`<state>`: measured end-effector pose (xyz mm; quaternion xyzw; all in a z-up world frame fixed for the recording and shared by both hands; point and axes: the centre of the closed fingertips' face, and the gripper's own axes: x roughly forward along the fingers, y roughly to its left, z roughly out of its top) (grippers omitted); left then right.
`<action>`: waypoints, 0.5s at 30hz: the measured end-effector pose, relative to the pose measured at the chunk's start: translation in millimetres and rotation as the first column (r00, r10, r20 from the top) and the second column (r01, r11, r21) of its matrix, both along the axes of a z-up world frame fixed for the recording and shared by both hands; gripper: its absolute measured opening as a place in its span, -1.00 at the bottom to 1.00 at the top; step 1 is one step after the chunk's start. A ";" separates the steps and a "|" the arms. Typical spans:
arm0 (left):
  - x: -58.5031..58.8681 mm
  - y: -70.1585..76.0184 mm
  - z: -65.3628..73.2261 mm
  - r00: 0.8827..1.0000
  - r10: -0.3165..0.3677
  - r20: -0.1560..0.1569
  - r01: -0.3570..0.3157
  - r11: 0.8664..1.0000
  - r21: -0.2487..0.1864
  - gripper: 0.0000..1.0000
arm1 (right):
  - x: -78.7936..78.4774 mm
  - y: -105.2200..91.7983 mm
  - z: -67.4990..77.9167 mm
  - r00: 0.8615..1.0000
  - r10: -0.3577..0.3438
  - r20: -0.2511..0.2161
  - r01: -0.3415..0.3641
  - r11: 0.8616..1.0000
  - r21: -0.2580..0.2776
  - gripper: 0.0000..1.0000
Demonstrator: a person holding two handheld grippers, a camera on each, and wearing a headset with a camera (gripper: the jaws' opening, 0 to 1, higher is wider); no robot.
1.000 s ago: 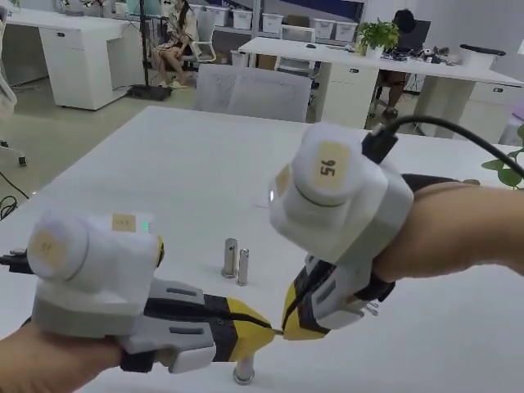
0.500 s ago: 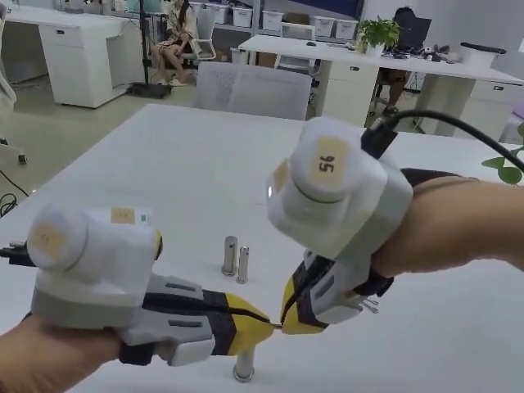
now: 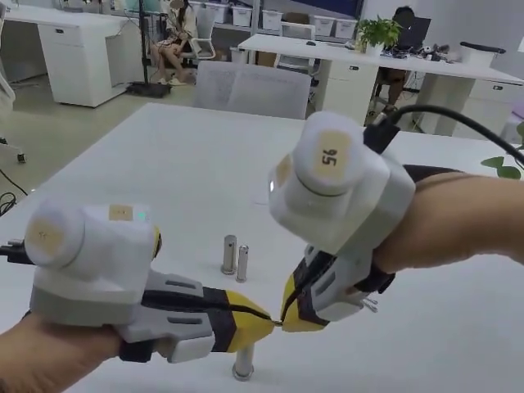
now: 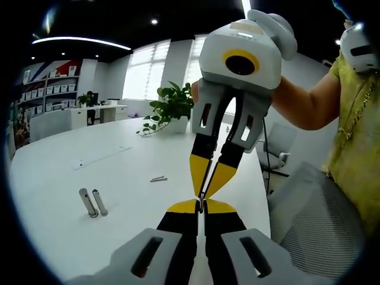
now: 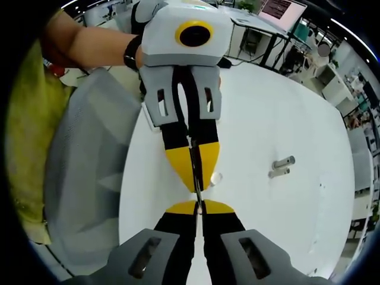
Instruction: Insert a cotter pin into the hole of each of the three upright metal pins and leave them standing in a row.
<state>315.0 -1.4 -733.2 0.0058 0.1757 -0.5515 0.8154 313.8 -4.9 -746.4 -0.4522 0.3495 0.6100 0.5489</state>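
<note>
Barely moved: left gripper [image 3: 264, 321] and right gripper [image 3: 288, 319] meet, jaws together, half-hiding one metal pin [image 3: 243, 361].

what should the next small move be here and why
Probably lower the joined tips toward the near metal pin: the left gripper and right gripper meet tip to tip above it, jaws shut, something thin, likely the cotter pin, between them.

Open office: white desks [image 3: 295, 45], storage bins [image 3: 242, 18], potted plant [image 3: 378, 34].
</note>
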 end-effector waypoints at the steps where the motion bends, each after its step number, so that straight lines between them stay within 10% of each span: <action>1: -0.1 -0.2 0.0 1.000 0.000 0.000 0.000 1.000 0.000 -1.00 | 0.0 -0.1 0.0 1.000 0.001 0.000 -0.001 1.000 0.000 -0.93; 15: -0.5 -1.9 0.0 1.000 -0.006 -0.007 0.006 1.000 -0.007 -1.00 | -1.2 -0.2 -0.3 1.000 0.007 -0.015 -0.007 1.000 0.003 -0.92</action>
